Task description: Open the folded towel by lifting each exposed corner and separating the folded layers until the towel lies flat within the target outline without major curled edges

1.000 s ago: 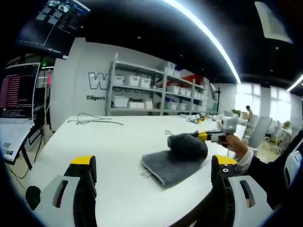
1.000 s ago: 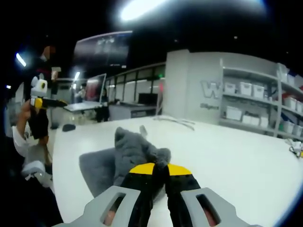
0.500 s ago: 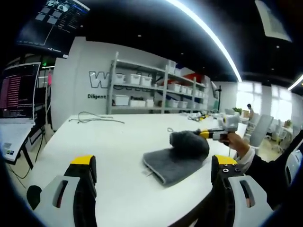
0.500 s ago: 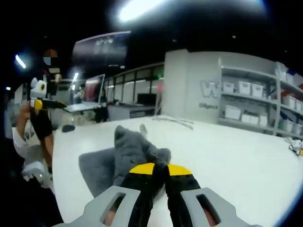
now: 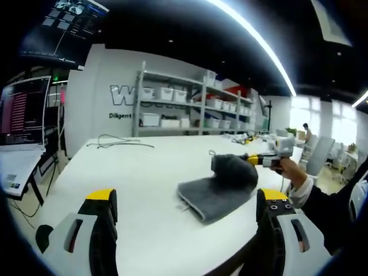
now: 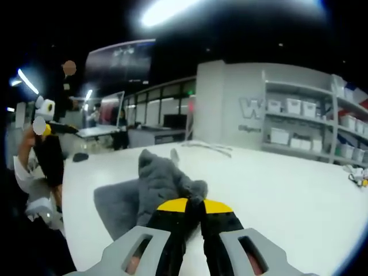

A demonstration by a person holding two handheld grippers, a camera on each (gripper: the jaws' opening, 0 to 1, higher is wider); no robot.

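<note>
Right gripper view: towel (image 6: 150,190) edge in gripper (image 6: 192,208)

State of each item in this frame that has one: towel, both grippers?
towel: partly folded on the white table, one part lifted into a bunch
right gripper: shut on the towel's lifted part
left gripper: open, empty, held back from the towel

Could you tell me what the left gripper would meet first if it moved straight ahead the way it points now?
Probably bare white table: the left gripper stands open with nothing between its jaws. The grey towel lies right of that line, though depth is hard to judge.
</note>
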